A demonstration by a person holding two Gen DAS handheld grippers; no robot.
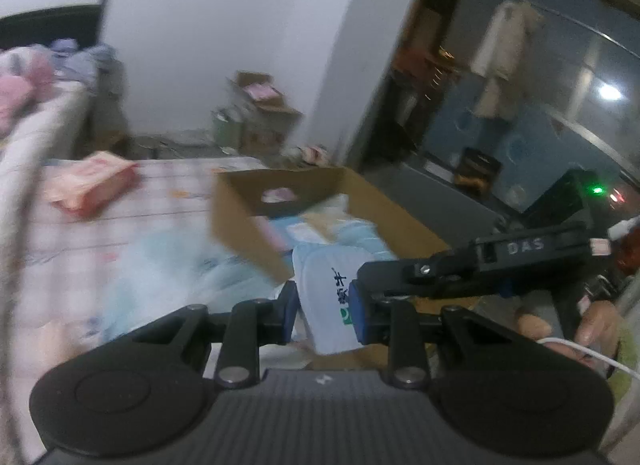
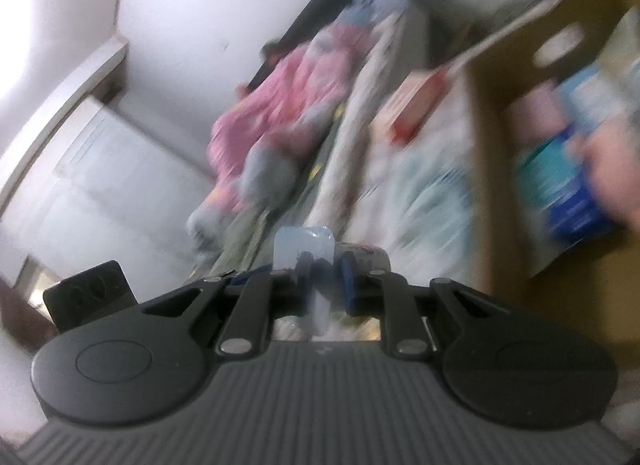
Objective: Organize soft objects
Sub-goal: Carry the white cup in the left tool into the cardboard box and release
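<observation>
My left gripper (image 1: 322, 309) is shut on a pale blue and white soft pack (image 1: 320, 281) with dark printed characters, held just above the near corner of a cardboard box (image 1: 244, 221). My right gripper (image 1: 372, 279) comes in from the right, and its tips meet the same pack's right edge. In the right wrist view, my right gripper (image 2: 326, 273) is shut on a pale blue plastic pack (image 2: 302, 247) that sticks up between its pads. The box (image 2: 492, 169) holds several blue and pink soft packs (image 2: 568, 193). Both views are blurred.
The box sits on a bed with a checked sheet (image 1: 140, 225). A pink pack (image 1: 96, 185) lies on the sheet left of the box. Pink and blue clothes (image 2: 280, 97) are piled at the bed's far end. A hand (image 1: 592, 317) grips the right tool.
</observation>
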